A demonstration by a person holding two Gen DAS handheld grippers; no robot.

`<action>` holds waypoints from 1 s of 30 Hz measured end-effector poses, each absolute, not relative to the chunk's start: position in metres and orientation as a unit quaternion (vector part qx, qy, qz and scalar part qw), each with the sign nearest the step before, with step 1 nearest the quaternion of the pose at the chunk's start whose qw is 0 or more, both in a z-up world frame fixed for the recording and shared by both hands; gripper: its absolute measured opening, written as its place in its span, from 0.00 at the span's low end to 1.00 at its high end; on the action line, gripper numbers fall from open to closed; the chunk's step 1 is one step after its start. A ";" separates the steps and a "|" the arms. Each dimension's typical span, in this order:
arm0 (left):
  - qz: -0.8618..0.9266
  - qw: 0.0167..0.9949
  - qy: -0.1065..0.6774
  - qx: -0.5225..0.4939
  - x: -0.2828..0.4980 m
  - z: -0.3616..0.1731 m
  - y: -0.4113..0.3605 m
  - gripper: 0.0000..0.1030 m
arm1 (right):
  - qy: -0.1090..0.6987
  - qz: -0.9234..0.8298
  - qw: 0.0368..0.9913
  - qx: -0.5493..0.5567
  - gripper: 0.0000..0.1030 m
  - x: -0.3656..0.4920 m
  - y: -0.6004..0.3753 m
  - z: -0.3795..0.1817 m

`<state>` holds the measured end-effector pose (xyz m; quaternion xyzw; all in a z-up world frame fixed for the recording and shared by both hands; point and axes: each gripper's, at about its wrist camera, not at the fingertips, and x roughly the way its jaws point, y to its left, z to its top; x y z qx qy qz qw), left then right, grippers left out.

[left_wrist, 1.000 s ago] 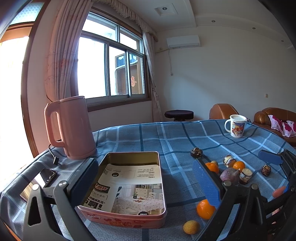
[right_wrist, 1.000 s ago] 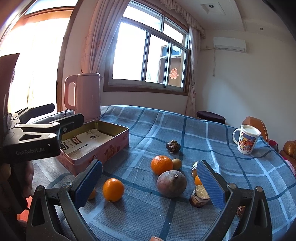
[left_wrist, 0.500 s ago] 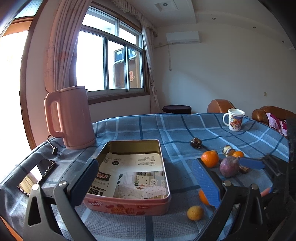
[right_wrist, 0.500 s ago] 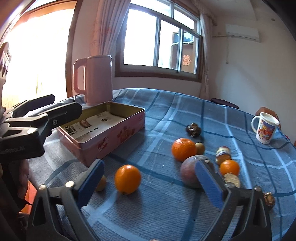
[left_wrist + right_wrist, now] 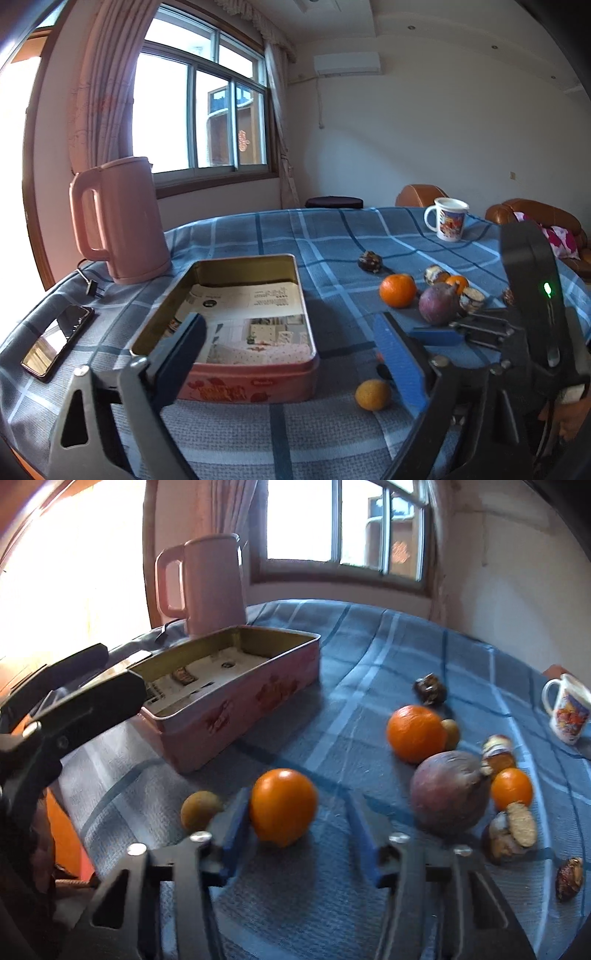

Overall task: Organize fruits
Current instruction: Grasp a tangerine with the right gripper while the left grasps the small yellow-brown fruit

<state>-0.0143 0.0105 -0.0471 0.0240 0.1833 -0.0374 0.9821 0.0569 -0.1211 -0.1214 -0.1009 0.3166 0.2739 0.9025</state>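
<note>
Orange (image 5: pixel 283 805) sits between the low right gripper's (image 5: pixel 299 834) spread fingers; left gripper (image 5: pixel 295 354) hovers, gaping.

- Three oranges: one (image 5: pixel 283 805) between the right gripper's fingers, one large (image 5: pixel 415 733), one small (image 5: pixel 511 788).
- Two small yellow-brown fruits (image 5: pixel 199 809) (image 5: pixel 451 733).
- One purple fruit (image 5: pixel 448 789).
- Several dark, shrivelled or cut fruits, such as one (image 5: pixel 429 689) far back; the exact number cannot be told.
- One tin (image 5: pixel 255 387).
- One paper sheet (image 5: pixel 251 317) in it.
- One kettle (image 5: pixel 122 221).
- One mug (image 5: pixel 448 218).
- One phone (image 5: pixel 57 341).
- Two grippers, left (image 5: pixel 295 354) and right (image 5: pixel 299 834).
</note>
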 end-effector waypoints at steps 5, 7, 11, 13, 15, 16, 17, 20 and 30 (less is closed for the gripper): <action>-0.055 0.978 0.197 0.040 -0.017 -0.054 0.002 0.77 | 0.305 0.285 0.905 -0.084 0.36 0.051 -0.132 -0.120; -0.062 0.976 0.201 0.049 -0.018 -0.056 -0.003 0.75 | 0.295 0.273 0.911 -0.086 0.36 0.047 -0.138 -0.119; -0.077 0.972 0.213 0.061 -0.017 -0.060 -0.013 0.75 | 0.275 0.252 0.923 -0.091 0.36 0.042 -0.153 -0.115; -0.087 0.968 0.225 0.064 -0.014 -0.064 -0.018 0.74 | 0.266 0.245 0.928 -0.093 0.36 0.039 -0.160 -0.113; -0.094 0.965 0.236 0.069 -0.011 -0.067 -0.024 0.71 | 0.263 0.240 0.929 -0.096 0.36 0.039 -0.163 -0.113; -0.097 0.963 0.241 0.071 -0.010 -0.069 -0.027 0.69 | 0.262 0.239 0.930 -0.098 0.36 0.039 -0.163 -0.113; -0.098 0.962 0.242 0.075 -0.011 -0.069 -0.029 0.69 | 0.262 0.239 0.930 -0.099 0.36 0.040 -0.163 -0.114; -0.104 0.960 0.249 0.079 -0.010 -0.072 -0.034 0.63 | 0.263 0.244 0.928 -0.099 0.36 0.040 -0.163 -0.116; -0.122 0.945 0.292 0.078 0.003 -0.085 -0.039 0.48 | 0.261 0.247 0.928 -0.099 0.36 0.038 -0.163 -0.118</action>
